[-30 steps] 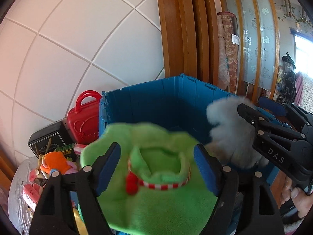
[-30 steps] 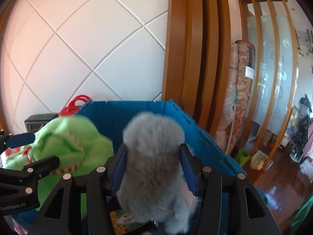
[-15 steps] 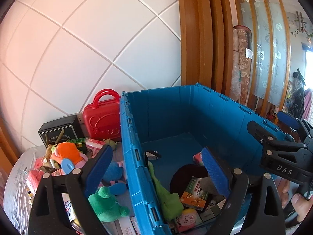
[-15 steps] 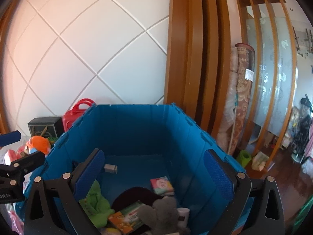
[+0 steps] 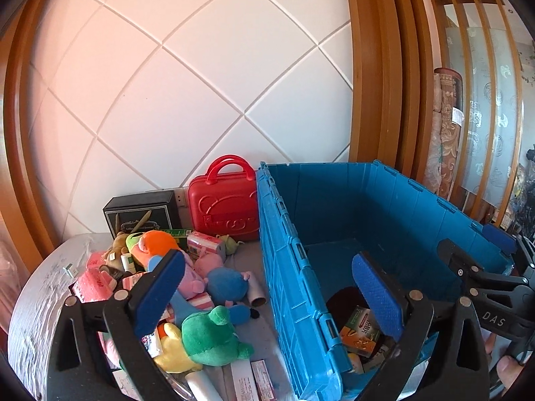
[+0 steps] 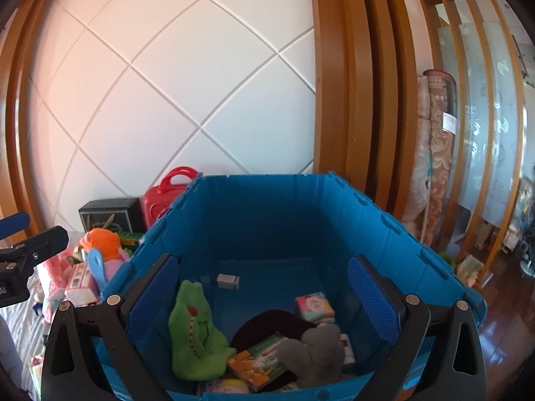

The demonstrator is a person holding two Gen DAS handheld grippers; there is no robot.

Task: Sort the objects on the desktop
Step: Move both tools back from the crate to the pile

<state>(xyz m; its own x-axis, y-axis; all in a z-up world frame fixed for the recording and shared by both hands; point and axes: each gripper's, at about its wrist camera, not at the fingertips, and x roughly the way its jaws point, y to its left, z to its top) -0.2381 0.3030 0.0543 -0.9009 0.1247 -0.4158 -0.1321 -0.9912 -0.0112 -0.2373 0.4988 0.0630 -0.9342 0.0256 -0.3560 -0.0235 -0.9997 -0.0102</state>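
At the bottom of the left wrist view the left gripper (image 5: 267,295) has its jaws opening, already wide, with nothing held between its two blue pads; it straddles the near left wall of the one blue crate (image 5: 291,267). Just left of that wall, in the lower left of the frame, lies a heap of toys and small packets on the grey table (image 5: 36,297): one green frog plush (image 5: 214,334), one blue plush (image 5: 227,285), one pink plush (image 5: 212,262) and one orange-headed plush (image 5: 157,242) can be told apart. At the bottom of the right wrist view the right gripper (image 6: 262,297) stands fully wide and empty above the crate's near rim. Inside the crate, low in that frame, lie one green plush crocodile (image 6: 192,334) at the left, one grey plush toy (image 6: 311,351) at the right, one orange-green carton (image 6: 264,361) between them and one pink-and-green tissue packet (image 6: 314,307) farther in. Behind the heap, against the white tiled wall, stand one black box (image 5: 140,212) and one red toy suitcase (image 5: 224,205) side by side.
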